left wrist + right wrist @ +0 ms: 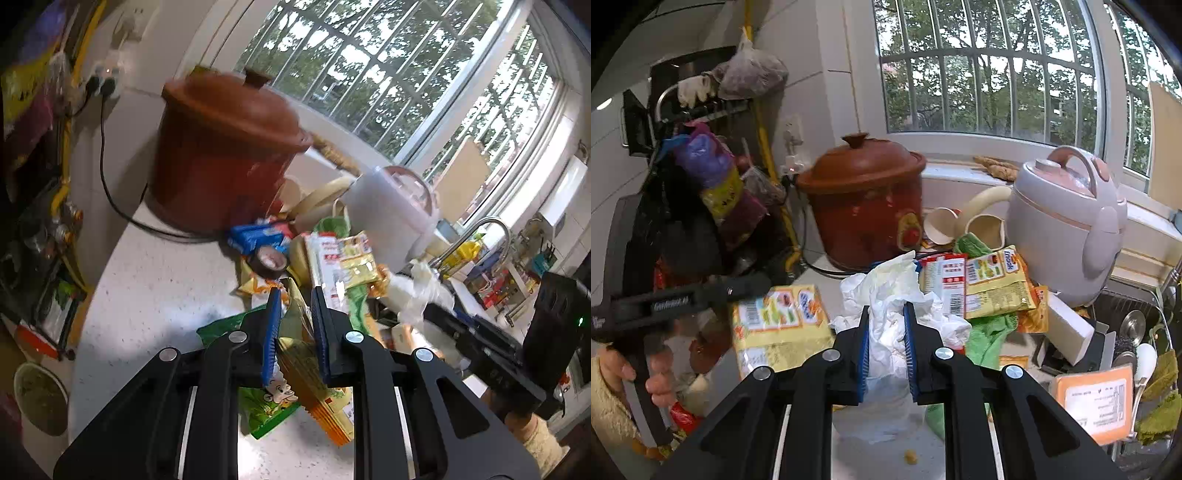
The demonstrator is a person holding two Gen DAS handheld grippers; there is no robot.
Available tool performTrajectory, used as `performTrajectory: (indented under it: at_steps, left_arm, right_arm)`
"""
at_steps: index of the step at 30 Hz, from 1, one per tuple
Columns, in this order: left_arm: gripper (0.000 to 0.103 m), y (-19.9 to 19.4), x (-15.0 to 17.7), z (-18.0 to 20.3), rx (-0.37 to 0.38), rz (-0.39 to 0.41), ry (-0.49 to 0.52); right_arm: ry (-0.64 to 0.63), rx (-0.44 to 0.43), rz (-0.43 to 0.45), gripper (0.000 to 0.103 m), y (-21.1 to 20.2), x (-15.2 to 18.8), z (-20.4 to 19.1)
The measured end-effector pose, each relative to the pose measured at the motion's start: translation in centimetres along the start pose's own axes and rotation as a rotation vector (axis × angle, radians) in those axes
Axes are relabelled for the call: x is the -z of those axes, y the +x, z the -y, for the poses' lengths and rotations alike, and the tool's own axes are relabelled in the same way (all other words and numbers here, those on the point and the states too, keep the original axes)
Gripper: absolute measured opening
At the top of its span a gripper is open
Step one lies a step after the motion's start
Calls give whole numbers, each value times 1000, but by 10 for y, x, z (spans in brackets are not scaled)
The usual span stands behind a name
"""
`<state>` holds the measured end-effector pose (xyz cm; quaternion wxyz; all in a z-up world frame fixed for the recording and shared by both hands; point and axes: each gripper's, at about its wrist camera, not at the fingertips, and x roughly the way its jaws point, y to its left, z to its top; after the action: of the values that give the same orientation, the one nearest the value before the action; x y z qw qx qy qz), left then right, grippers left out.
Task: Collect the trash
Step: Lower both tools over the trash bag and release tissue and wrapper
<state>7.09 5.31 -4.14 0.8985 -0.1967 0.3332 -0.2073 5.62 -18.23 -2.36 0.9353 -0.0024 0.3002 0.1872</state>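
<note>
Clamping a yellow snack wrapper [295,354], the left tongs [295,314] risk dropping it; the right tongs [888,332], nearly closed on crumpled tissue [894,295], could tear it.

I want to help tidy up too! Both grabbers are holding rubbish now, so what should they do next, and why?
Probably carry both pieces away to wherever the rubbish goes; no bin shows here. The left gripper is already shut on a yellow snack wrapper, and the right gripper is shut on a crumpled white bag. More wrappers wait by the pink rice cooker.
</note>
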Motion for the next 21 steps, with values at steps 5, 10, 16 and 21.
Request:
performTrajectory:
  at_steps: [5,10,16,21]
  left_arm:
    - [17,-37,11,27,11,19,96]
    - [16,-87,57,49,12,-34,217]
    - [9,-108,148,46,29,-258,227]
    - [5,-79,222,22,47,-398,203]
  right_arm:
    - [-34,-35,51,16,-44,3,-16]
    - [-75,-61,23,16,-94,35,-34]
    - [-11,-66,-175,16,-126,115,-45]
    - [64,-70,-376,16,-103,199,-50]
